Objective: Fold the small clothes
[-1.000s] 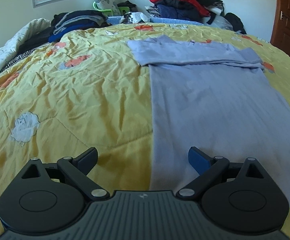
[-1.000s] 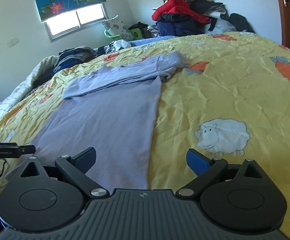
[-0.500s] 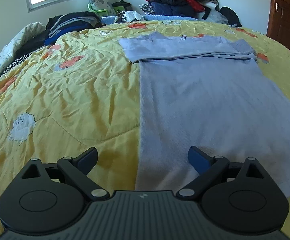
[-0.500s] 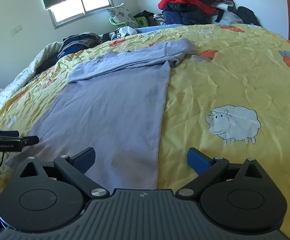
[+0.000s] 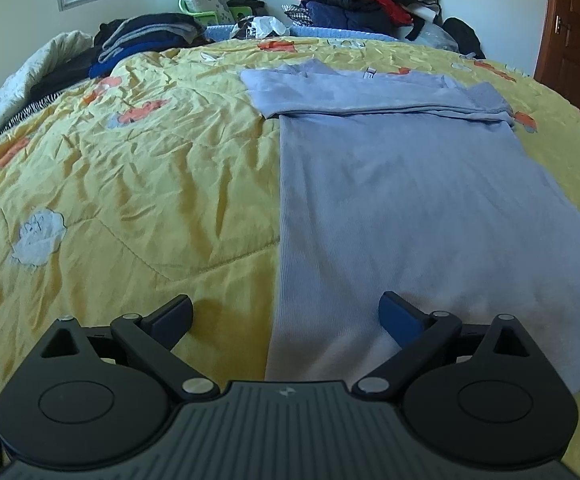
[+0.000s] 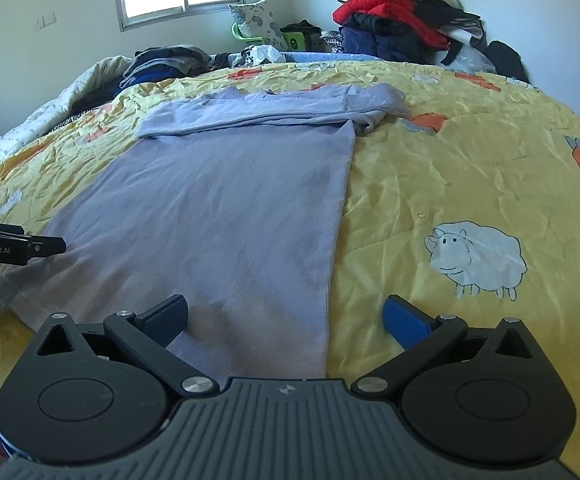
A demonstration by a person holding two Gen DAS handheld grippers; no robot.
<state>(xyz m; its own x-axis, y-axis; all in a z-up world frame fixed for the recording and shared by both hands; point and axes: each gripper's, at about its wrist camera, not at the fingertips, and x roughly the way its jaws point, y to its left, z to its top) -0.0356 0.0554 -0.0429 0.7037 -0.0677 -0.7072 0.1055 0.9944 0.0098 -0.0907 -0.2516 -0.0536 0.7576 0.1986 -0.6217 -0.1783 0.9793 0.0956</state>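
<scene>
Here, a pale lavender knit shirt (image 5: 409, 200) lies flat on the yellow quilted bed (image 5: 130, 184), its long axis running straight away from you. Your left hand-held gripper (image 5: 286, 312) and right hand-held gripper (image 6: 286, 314) both gape empty, each straddling 1 near hem corner, equally close.

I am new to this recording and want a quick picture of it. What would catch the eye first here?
A lilac shirt lies flat in the middle of the yellow quilt, its sleeves folded across the top. Both tools, left and right, are open at its near hem. A heap of clothes with a red jacket stands by the far wall.
</scene>
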